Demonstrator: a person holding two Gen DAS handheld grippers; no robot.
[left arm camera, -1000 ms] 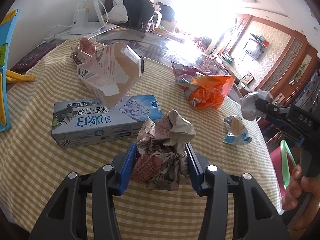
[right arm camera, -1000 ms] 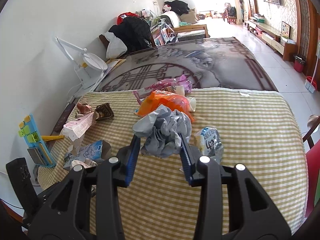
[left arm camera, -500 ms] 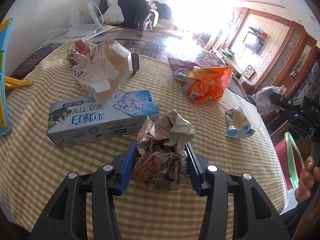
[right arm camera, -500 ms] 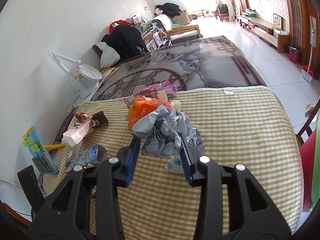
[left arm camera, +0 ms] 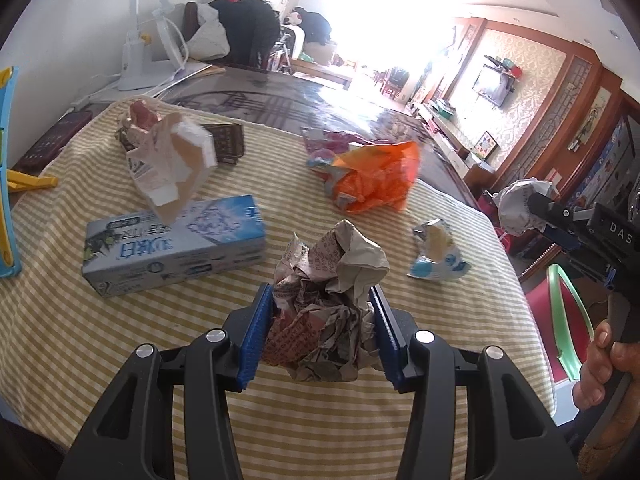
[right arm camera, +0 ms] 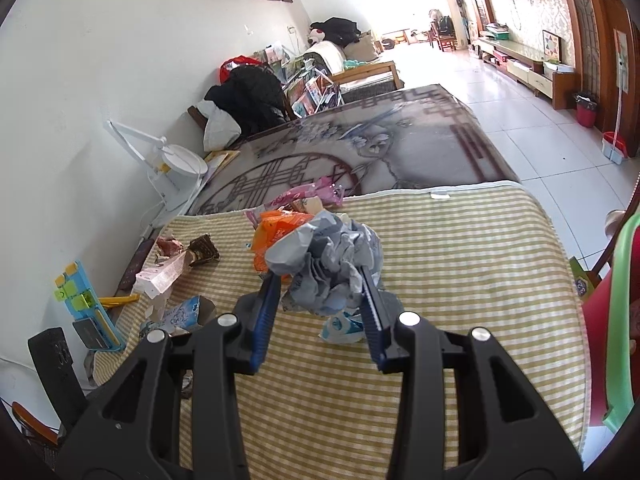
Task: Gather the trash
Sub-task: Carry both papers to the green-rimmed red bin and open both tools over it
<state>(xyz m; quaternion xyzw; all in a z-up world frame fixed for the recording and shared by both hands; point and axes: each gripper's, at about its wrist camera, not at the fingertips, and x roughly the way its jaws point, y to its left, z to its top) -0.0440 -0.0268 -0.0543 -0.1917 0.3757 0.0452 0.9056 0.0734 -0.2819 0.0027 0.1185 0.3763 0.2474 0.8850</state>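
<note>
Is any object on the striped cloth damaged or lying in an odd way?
Yes. A torn-open carton leans tilted on the blue box, its flaps ripped. Nearby a small foil wrapper lies crumpled and open.

Blue toy (left arm camera: 6, 168) cut off left

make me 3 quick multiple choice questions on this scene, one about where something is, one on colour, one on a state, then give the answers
1. Where does the blue and white box lie?
A. on the checked tablecloth
B. on the floor
C. on a chair

2. What colour is the crumpled plastic bag at the far side of the cloth?
A. green
B. orange
C. black

3. What is the left gripper doing?
A. hanging open and empty
B. clamping a ball of crumpled newspaper
C. gripping a bottle

Answers:
1. A, it rests flat on the cloth beside a torn carton.
2. B, it is bright orange.
3. B, both blue pads press on the paper ball.
</note>
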